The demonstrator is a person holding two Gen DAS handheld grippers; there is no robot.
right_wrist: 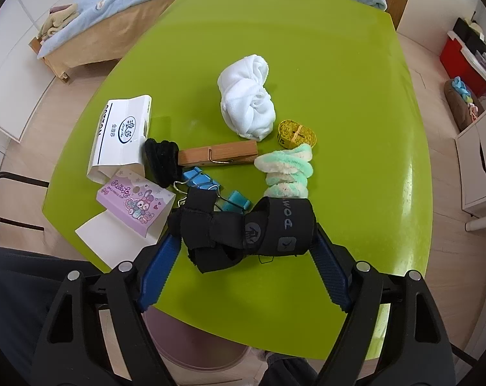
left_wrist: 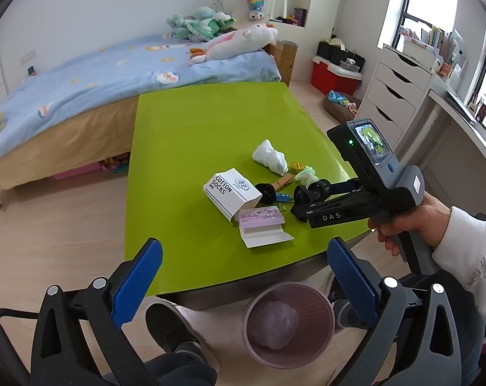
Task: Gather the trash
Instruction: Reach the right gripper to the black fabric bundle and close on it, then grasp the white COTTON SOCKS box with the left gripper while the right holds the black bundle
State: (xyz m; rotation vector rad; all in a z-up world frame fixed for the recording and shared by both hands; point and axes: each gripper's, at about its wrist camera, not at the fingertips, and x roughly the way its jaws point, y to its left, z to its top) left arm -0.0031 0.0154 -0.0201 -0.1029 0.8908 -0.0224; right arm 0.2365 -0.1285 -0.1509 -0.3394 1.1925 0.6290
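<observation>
Our right gripper (right_wrist: 243, 241) low over the green table (right_wrist: 355, 128), fingers clamped on rolled black fabric strap (right_wrist: 259, 228), our left gripper (left_wrist: 243, 276) wide open w/ nothing held, above pink plastic bin (left_wrist: 288, 323).

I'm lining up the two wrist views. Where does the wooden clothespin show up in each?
Left wrist: wooden clothespin right of centre, partly behind the right gripper's tip, below the white cloth.
Right wrist: clothespin near centre, lying flat, below the cloth.
Shared landmark: the cotton socks box, left of it.
</observation>
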